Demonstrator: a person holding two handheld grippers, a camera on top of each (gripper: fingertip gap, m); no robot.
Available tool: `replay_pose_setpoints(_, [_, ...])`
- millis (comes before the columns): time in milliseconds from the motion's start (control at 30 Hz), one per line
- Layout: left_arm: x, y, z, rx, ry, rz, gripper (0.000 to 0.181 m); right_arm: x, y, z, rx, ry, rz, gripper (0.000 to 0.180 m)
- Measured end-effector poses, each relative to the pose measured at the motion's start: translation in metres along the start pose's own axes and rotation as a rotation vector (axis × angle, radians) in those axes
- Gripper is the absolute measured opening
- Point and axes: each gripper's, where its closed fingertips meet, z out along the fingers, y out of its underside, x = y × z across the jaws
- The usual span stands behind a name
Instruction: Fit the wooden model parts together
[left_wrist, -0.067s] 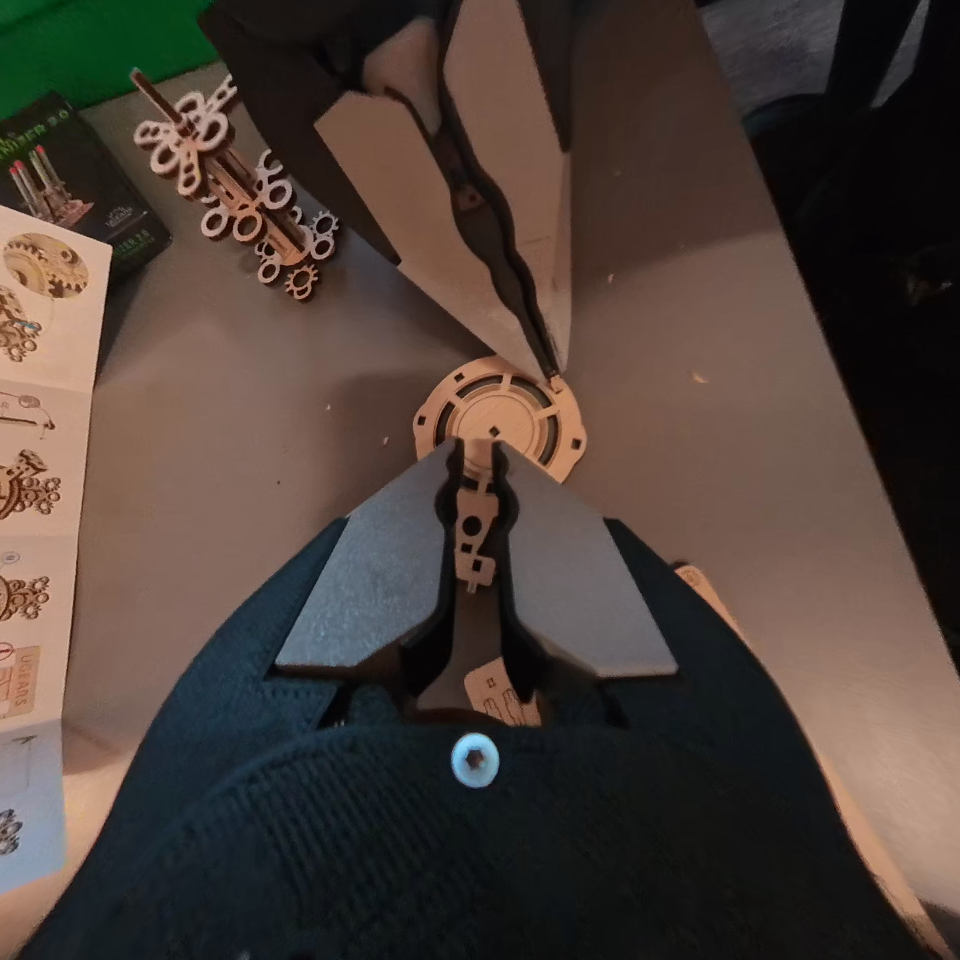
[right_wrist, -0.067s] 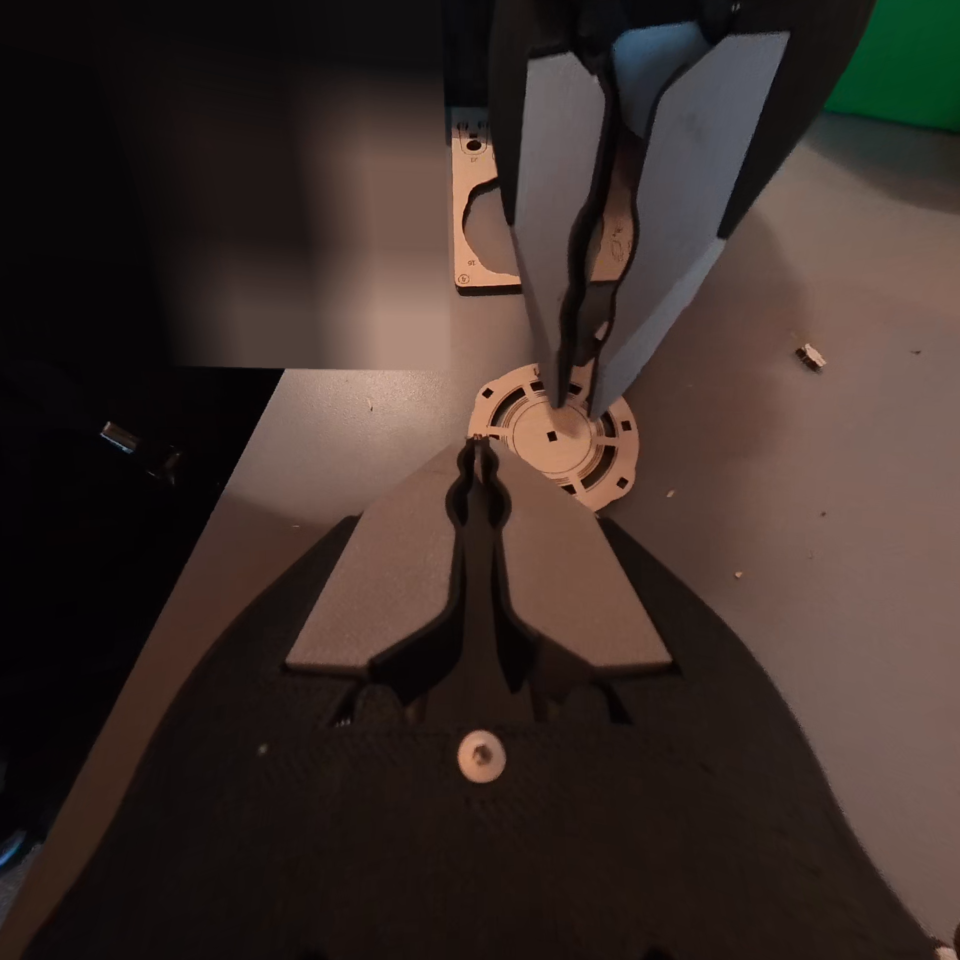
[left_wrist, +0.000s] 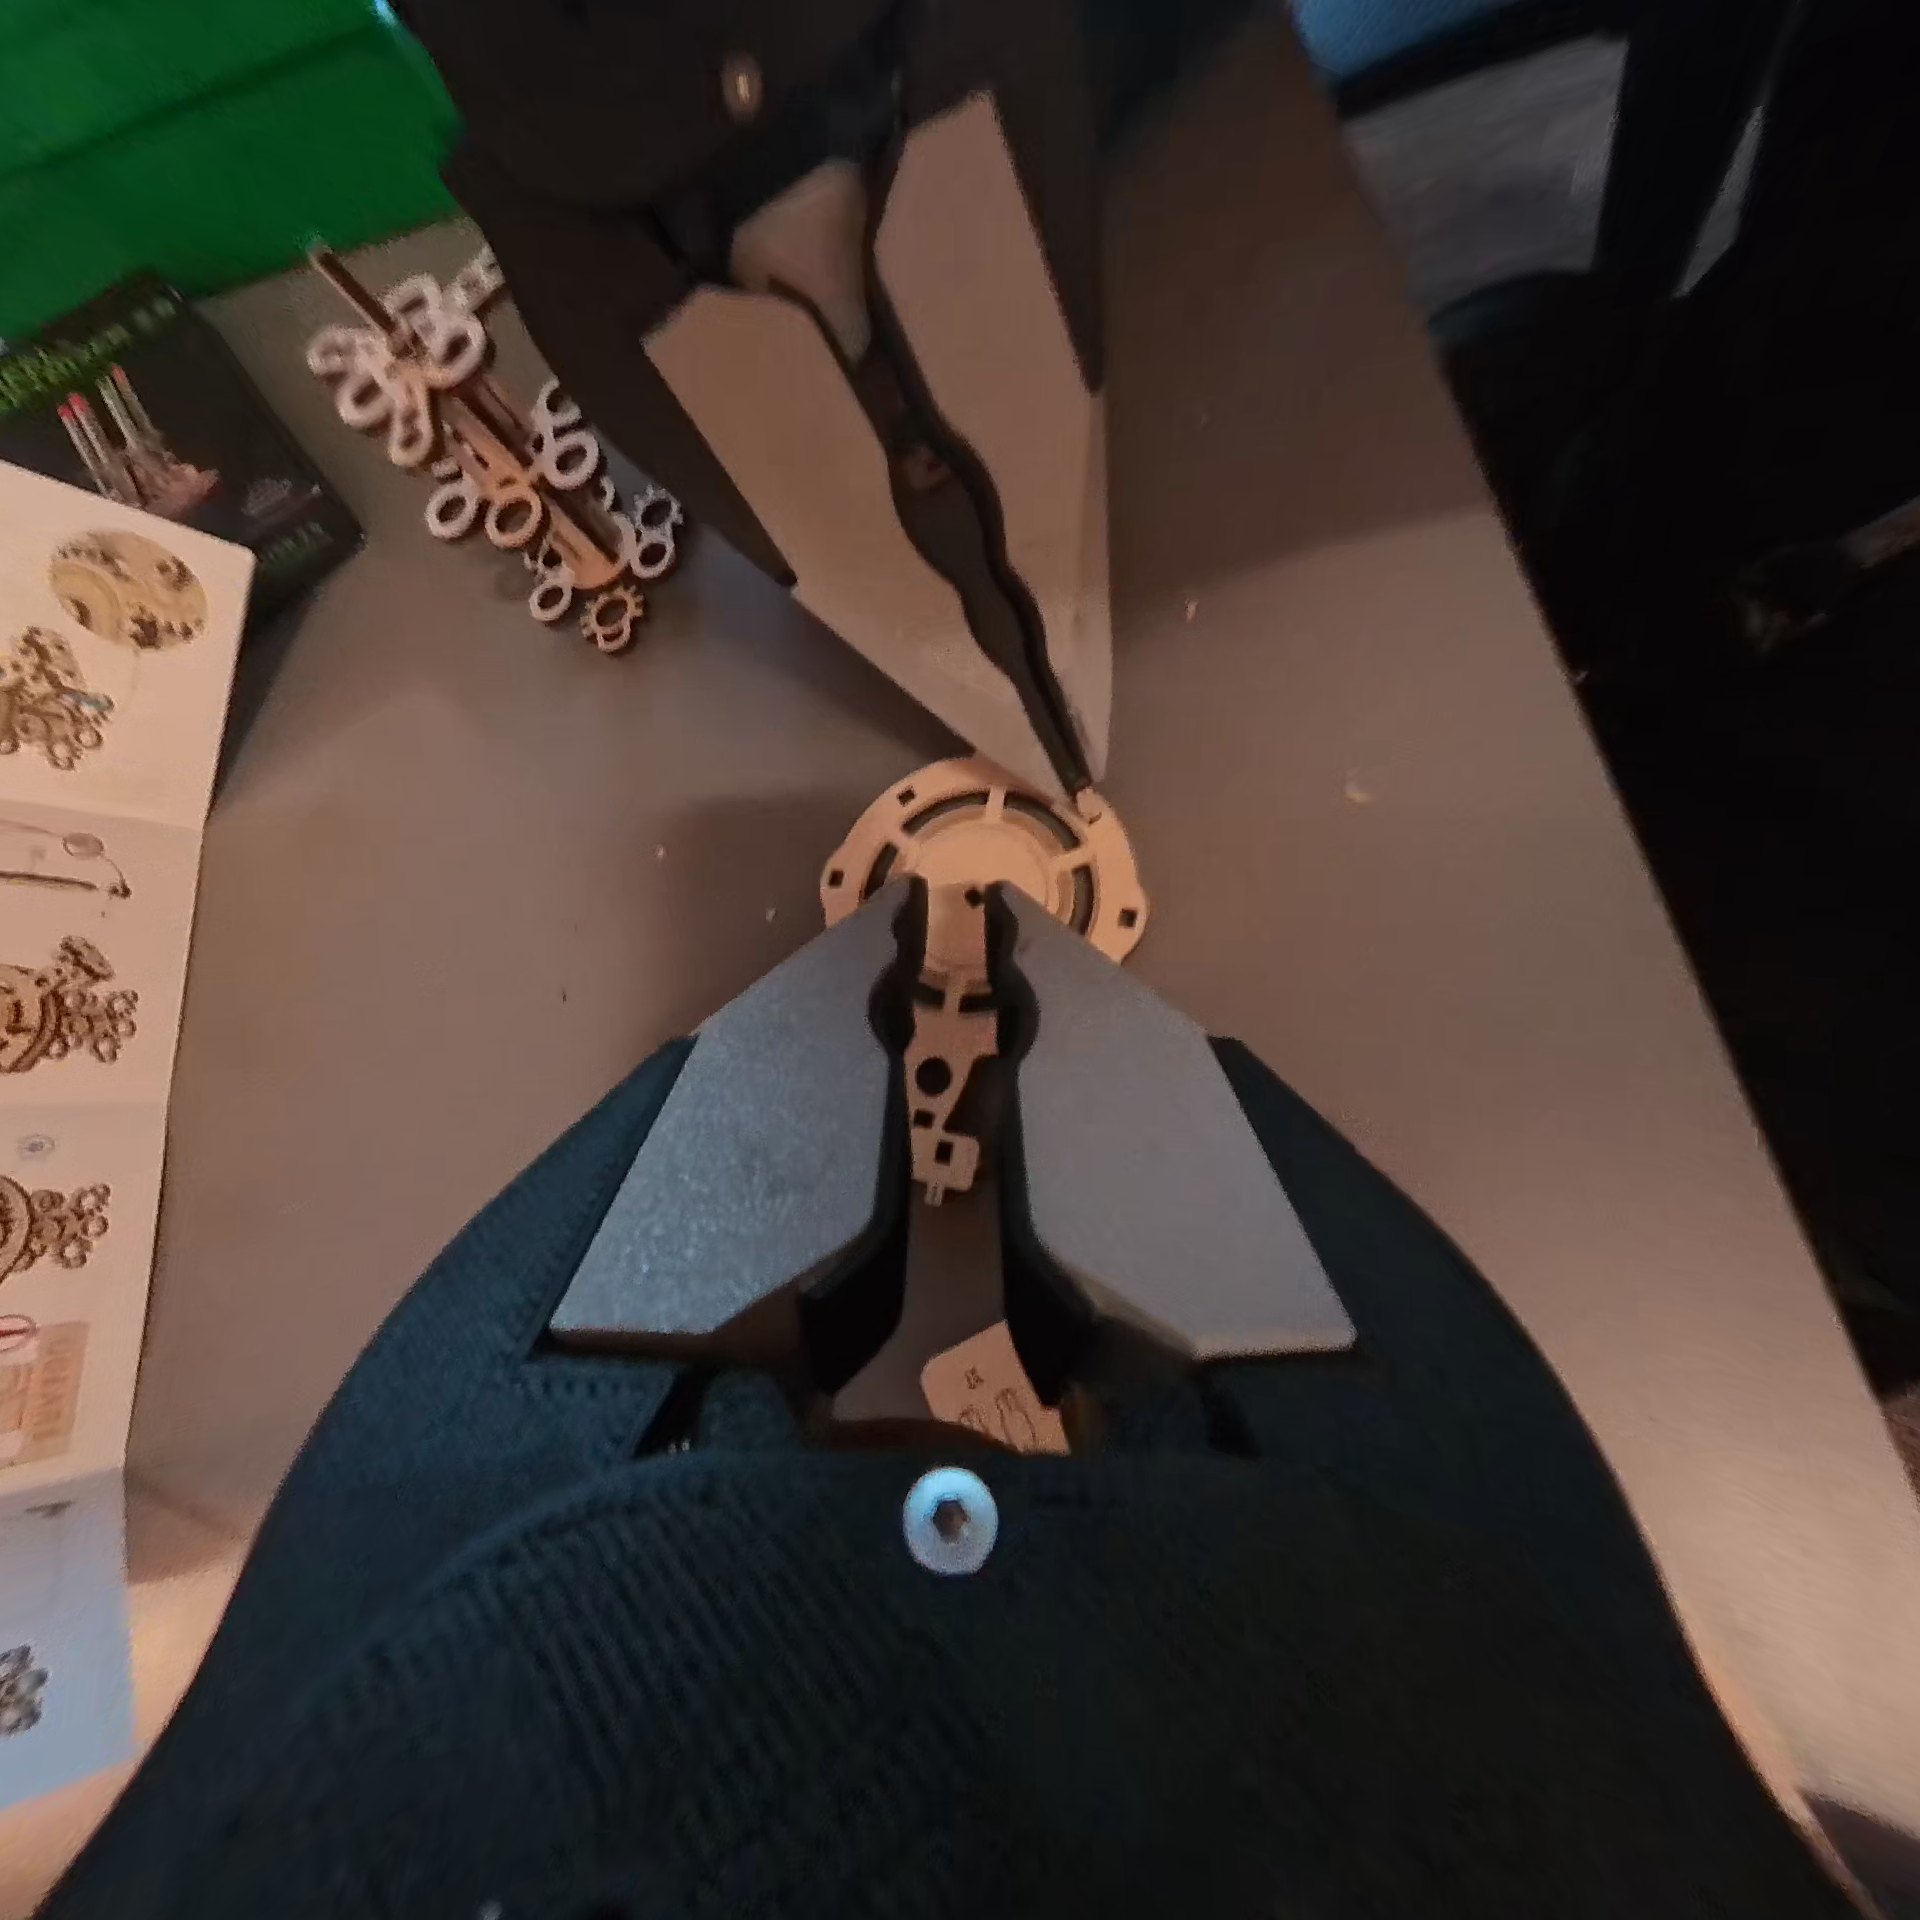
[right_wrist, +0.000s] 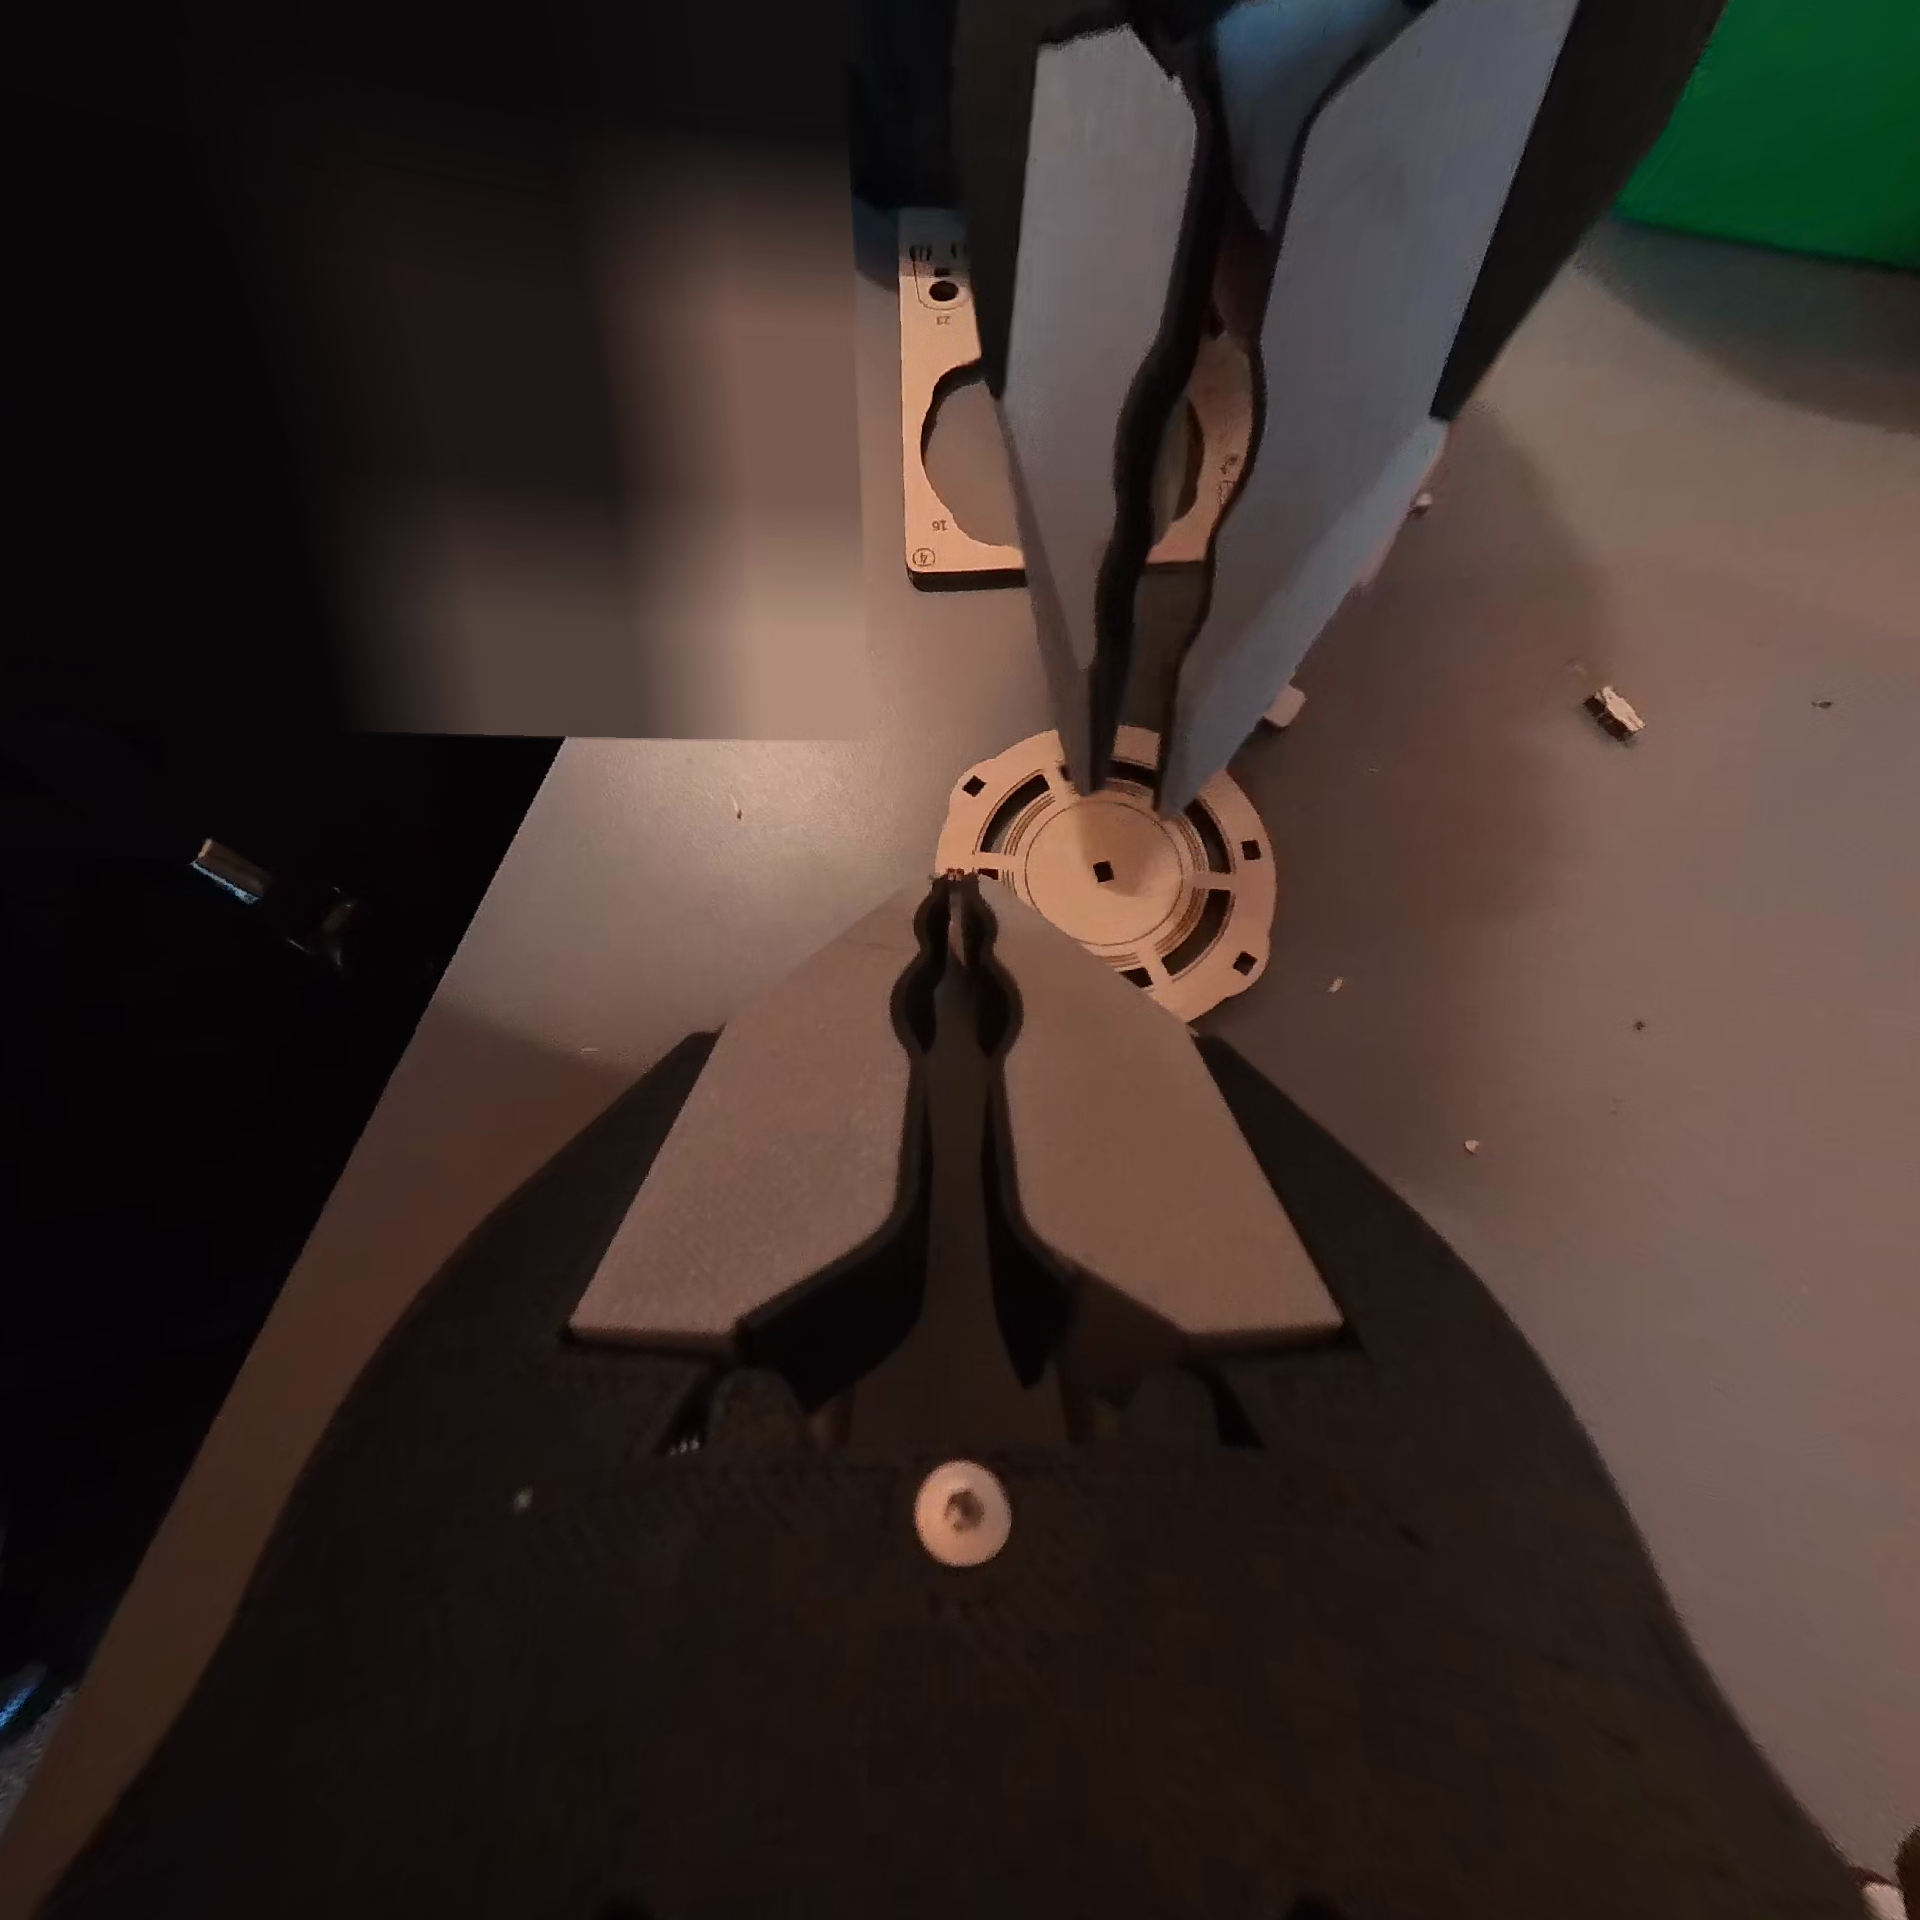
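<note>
My left gripper (left_wrist: 951, 894) narrow, clamping a slim wooden strip (left_wrist: 948, 1081) over the round wooden disc (right_wrist: 1112, 868) flat on the grey table (left_wrist: 436, 935), my right gripper (right_wrist: 954, 883) closed at the disc's rim, maybe pinching 1 tiny piece, blurry, gear assembly (left_wrist: 499, 488) well apart.

Grey fingers (left_wrist: 769, 1132), blk body, 1 screw (left_wrist: 950, 1520)
</note>
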Motion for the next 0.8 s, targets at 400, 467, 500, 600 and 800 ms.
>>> replay_pose_setpoints(400, [0.012,-0.024,0.0,-0.054,-0.027,-0.108,0.005,0.001,0.0,0.0,0.004,0.015,-0.006,0.0])
replay_pose_setpoints(467, [0.014,-0.021,0.003,-0.089,-0.034,-0.169,0.005,0.001,0.0,0.0,0.004,0.018,-0.007,0.0])
replay_pose_setpoints(500, [0.017,-0.02,0.004,-0.103,-0.033,-0.183,0.005,0.001,0.0,0.0,0.004,0.019,-0.004,0.0])
replay_pose_setpoints(600, [0.024,-0.017,0.006,-0.139,-0.044,-0.19,0.004,0.001,0.0,0.0,0.006,0.01,0.015,0.0])
replay_pose_setpoints(800, [0.024,-0.015,0.012,-0.128,-0.069,-0.258,0.003,0.001,0.0,0.0,0.006,0.012,0.016,0.0])
